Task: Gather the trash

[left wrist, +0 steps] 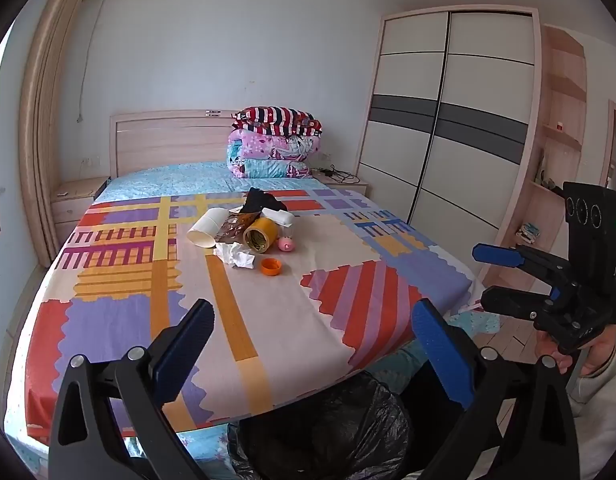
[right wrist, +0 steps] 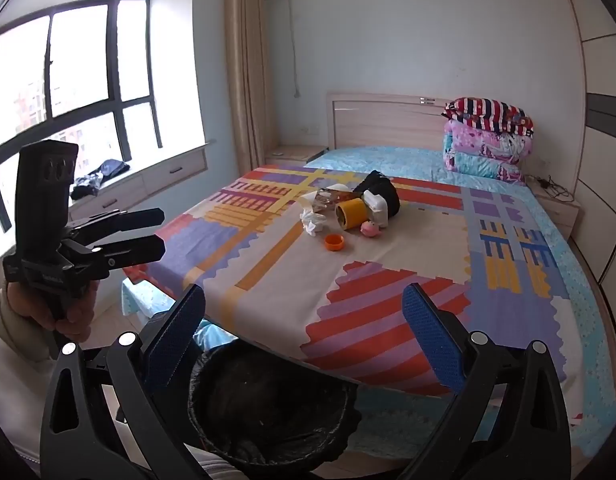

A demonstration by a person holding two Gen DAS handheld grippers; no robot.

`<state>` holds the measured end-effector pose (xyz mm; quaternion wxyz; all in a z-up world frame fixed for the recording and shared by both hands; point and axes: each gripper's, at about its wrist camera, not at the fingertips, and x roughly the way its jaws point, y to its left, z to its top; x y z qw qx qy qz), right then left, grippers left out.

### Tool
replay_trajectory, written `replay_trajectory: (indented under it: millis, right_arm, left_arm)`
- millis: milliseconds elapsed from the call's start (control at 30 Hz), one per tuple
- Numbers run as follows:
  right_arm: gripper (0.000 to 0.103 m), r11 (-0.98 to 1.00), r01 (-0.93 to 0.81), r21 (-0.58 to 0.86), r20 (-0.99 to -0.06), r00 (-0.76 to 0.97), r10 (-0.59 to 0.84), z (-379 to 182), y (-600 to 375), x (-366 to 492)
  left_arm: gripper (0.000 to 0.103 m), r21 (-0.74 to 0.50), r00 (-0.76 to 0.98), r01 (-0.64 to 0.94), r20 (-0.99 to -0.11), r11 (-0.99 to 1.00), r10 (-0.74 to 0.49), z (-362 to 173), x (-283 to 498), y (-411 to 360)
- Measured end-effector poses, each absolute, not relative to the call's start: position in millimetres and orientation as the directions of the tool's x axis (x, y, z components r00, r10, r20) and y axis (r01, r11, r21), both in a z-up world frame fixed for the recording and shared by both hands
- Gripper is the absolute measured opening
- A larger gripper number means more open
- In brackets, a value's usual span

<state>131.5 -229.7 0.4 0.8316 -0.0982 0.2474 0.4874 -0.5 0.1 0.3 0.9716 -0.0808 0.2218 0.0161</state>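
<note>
From the left wrist, the left gripper (left wrist: 308, 344) has its blue-padded jaws wide apart and empty above a black-lined round trash bin (left wrist: 327, 440) at the foot edge of the patchwork-covered bed (left wrist: 347, 320); a litter pile, with white crumpled tissue (left wrist: 236, 255), orange plastic cap (left wrist: 271, 267) and yellow tape roll (left wrist: 259, 236), lies mid-bed. From the right wrist, the right gripper (right wrist: 304, 332) likewise gapes empty over the bin (right wrist: 268, 408).

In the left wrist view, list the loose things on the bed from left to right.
White paper cup → crumpled tissue → roll of yellow tape → orange cap → pink toy.
</note>
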Motion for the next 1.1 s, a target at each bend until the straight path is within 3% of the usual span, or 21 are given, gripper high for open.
replay_trajectory:
  millis: [1100]
  right_arm:
    - [0.100, 0.505, -0.859, 0.082, -0.511, 0.399, 0.762, -2.6, -230.2, 130.9]
  left_arm:
    - [0.095, -0.158, 0.898, -0.071, -0.440, 0.985, -0.006, 1.4, -2.3, 0.1]
